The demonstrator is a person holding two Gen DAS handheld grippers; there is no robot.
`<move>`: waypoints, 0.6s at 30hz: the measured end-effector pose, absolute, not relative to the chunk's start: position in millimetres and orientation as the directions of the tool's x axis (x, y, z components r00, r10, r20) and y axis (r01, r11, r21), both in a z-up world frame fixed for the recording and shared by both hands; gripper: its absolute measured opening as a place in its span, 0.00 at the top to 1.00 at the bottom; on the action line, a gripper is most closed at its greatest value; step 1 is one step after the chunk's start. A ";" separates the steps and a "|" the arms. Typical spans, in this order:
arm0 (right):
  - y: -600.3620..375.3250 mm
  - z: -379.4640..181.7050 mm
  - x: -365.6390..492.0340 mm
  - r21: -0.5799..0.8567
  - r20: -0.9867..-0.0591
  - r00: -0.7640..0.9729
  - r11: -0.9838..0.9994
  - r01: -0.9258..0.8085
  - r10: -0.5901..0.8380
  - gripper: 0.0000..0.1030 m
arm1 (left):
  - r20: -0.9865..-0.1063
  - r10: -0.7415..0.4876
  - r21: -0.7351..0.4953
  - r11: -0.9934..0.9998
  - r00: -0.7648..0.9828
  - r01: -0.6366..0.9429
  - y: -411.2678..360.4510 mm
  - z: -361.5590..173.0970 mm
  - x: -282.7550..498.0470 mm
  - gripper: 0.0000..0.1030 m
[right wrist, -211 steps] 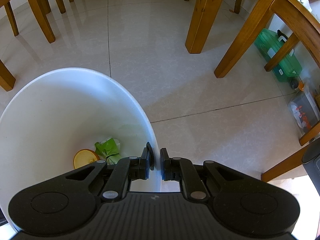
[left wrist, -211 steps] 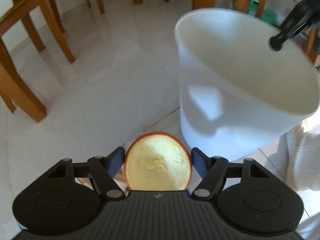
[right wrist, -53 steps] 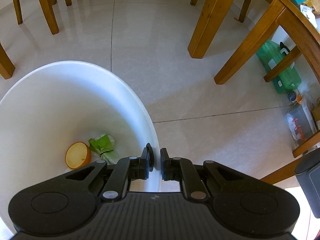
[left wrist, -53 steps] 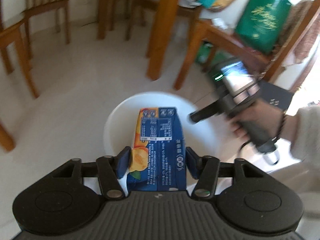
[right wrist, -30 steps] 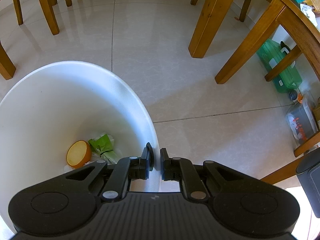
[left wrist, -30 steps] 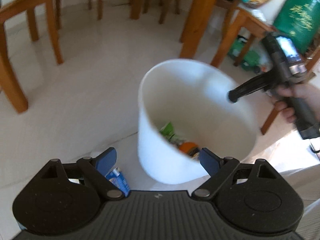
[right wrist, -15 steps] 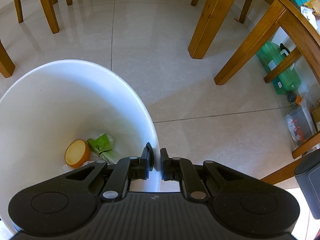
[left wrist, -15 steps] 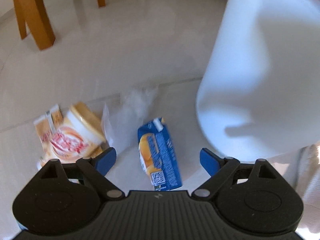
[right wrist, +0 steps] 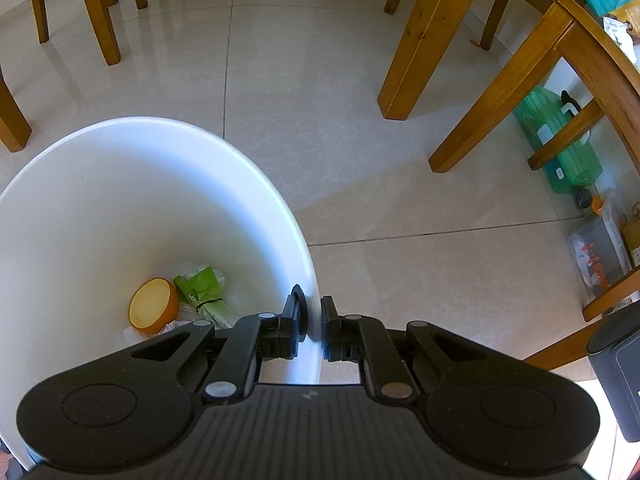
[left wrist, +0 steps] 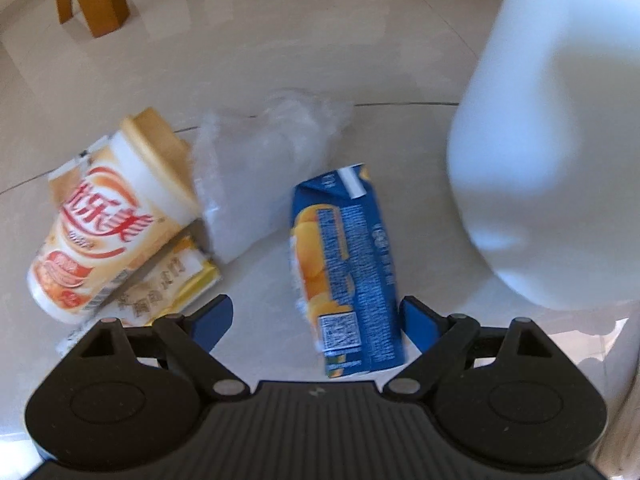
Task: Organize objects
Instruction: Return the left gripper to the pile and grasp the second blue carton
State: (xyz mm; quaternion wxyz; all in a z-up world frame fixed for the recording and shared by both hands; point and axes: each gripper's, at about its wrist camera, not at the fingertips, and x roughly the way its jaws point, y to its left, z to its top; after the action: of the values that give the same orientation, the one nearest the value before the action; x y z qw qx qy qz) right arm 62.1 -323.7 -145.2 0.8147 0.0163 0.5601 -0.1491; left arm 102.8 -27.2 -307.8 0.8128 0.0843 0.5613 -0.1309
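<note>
So the left gripper [left wrist: 316,322] is pointed down at the pale tiled floor [left wrist: 248,52] with its blue-tipped jaws spread wide – the blue rectangular juice carton with orange fruit printed on it [left wrist: 347,268] lies flat on the floor between them, closer to the right fingertip, and neither pad looks like it's pressing on it. Just left of the carton there's a crumpled clear plastic bag [left wrist: 264,168], then a cream-and-orange lidded paper cup with red lettering [left wrist: 108,216] lying on its side, resting on a flat yellowish snack wrapper [left wrist: 172,284]. The tall white plastic bucket [left wrist: 560,140] stands right beside the carton on the right. Over on the other side, the right gripper [right wrist: 313,320] has its black jaws pinched on the rim of that bucket – one finger inside, one outside. Down in the bottom you can see an orange half with the cut face up [right wrist: 154,306] next to a crumpled green wrapper [right wrist: 204,290] and some white scraps. Wooden chair and table legs [right wrist: 424,40] all around.
</note>
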 end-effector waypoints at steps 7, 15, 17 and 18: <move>-324.5 -144.6 62.3 -0.141 -0.917 0.328 0.955 0.261 -0.225 0.88 | -0.922 -0.124 0.003 0.945 0.368 0.326 -21.9 -307.2 101.2 0.15; -324.4 -144.1 62.3 -0.149 -0.915 0.330 0.956 0.251 -0.230 0.88 | -0.907 -0.165 -0.036 0.947 0.387 0.318 -35.1 -316.2 113.4 0.44; -325.1 -144.3 61.6 -0.146 -0.915 0.332 0.956 0.253 -0.227 0.88 | -0.907 -0.168 -0.053 0.955 0.386 0.291 -35.0 -319.6 116.1 0.44; -324.8 -144.4 61.2 -0.144 -0.916 0.332 0.956 0.254 -0.226 0.88 | -0.908 -0.168 -0.059 0.958 0.383 0.280 -34.7 -320.9 117.8 0.44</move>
State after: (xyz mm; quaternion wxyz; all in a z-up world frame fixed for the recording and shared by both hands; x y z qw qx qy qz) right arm 61.2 -324.8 -144.4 0.8160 0.0125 0.5588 -0.1473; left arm 117.8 -34.7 -320.9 0.8301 0.0517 0.5386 -0.1348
